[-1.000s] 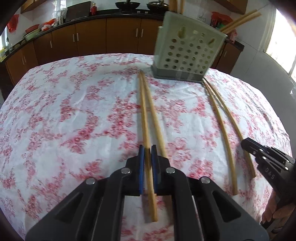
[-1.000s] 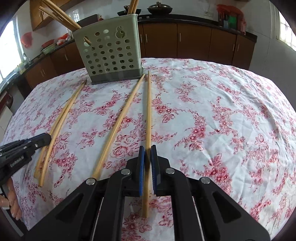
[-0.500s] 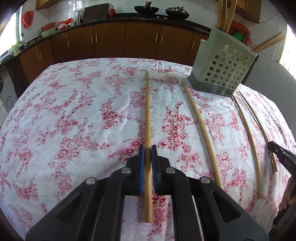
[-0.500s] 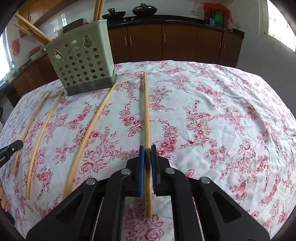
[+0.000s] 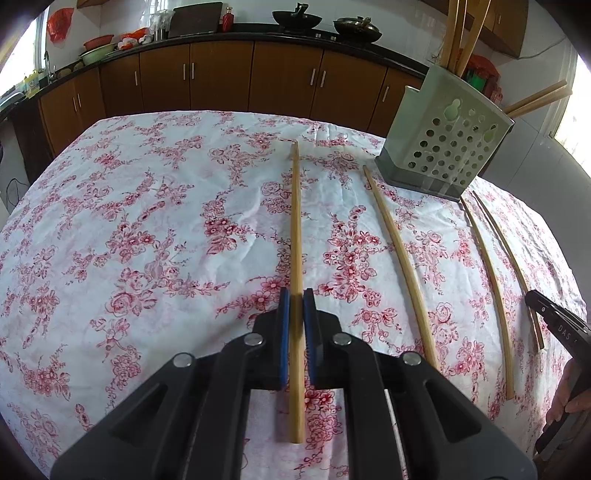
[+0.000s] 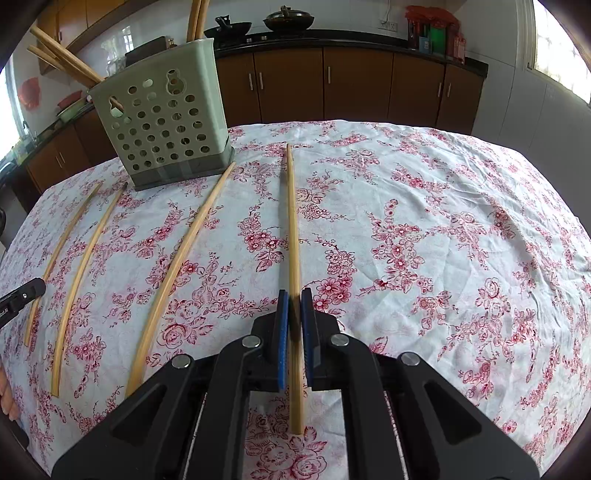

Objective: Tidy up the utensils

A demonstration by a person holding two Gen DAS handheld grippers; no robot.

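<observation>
The left gripper (image 5: 296, 306) is clamped on a bamboo chopstick (image 5: 295, 229), its blue pads (image 5: 283, 332) pressed against the stick a little way up from its near end; the stick runs away across the floral tablecloth (image 5: 147, 229) toward the perforated green utensil holder (image 5: 447, 147), ending to the left of the holder's base. The right gripper (image 6: 291, 306) is likewise closed tight on a chopstick of its own (image 6: 291, 221), held near its near end between the pads (image 6: 282, 332), with the far tip pointing past the right side of the holder (image 6: 162, 125).

Between the left gripper's stick and the holder lies a loose chopstick (image 5: 399, 254), its far tip almost at the holder's front corner. Two more thin sticks (image 5: 491, 280) lie on the cloth, starting just at the holder's base and running toward the near edge. Nothing lies across either gripped stick. Several chopsticks (image 5: 461, 33) already stand in the holder, some leaning out sideways.

The left wrist view catches the black tip of the right gripper and a few fingers (image 5: 565, 398) at its right edge, below the holder. The right wrist view shows the holder from its other side, with the leaning sticks (image 6: 62, 62) poking out to the left, and the left gripper's tip at its left edge. Brown kitchen cabinets (image 6: 325, 81) stand behind the holder in both views
</observation>
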